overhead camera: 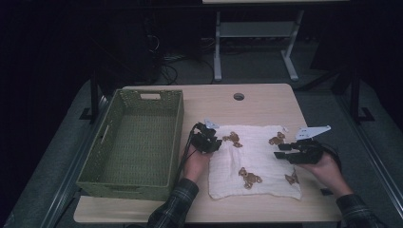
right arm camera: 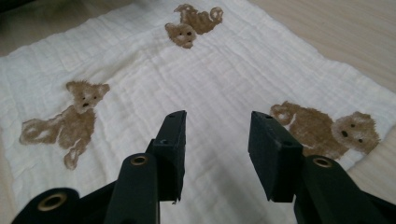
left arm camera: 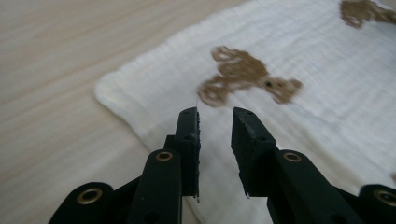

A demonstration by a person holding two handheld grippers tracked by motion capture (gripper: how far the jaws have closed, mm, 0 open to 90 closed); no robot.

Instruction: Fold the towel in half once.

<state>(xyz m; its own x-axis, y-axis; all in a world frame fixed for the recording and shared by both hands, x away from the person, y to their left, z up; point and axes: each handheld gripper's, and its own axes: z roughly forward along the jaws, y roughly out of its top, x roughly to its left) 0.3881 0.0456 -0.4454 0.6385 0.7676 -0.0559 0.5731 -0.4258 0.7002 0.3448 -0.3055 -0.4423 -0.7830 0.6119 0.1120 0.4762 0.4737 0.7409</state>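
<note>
A white cloth [overhead camera: 259, 159] printed with brown teddy bears lies flat on the wooden table [overhead camera: 214, 102]. My left gripper [overhead camera: 218, 142] hovers at the cloth's far left corner, its jaws a little apart with nothing between them. In the left gripper view the left gripper [left arm camera: 215, 114] points at the cloth [left arm camera: 322, 79] just inside its rounded corner, near a bear print [left arm camera: 243, 77]. My right gripper [overhead camera: 278, 151] is over the cloth's right edge. In the right gripper view the right gripper [right arm camera: 217, 119] stands open above the cloth [right arm camera: 224, 70], holding nothing.
A green woven basket [overhead camera: 177, 135] stands on the left of the table, close to my left hand. A round cable hole [overhead camera: 239, 96] sits near the table's far edge. Beyond it are dark floor, cables and a desk frame [overhead camera: 218, 47].
</note>
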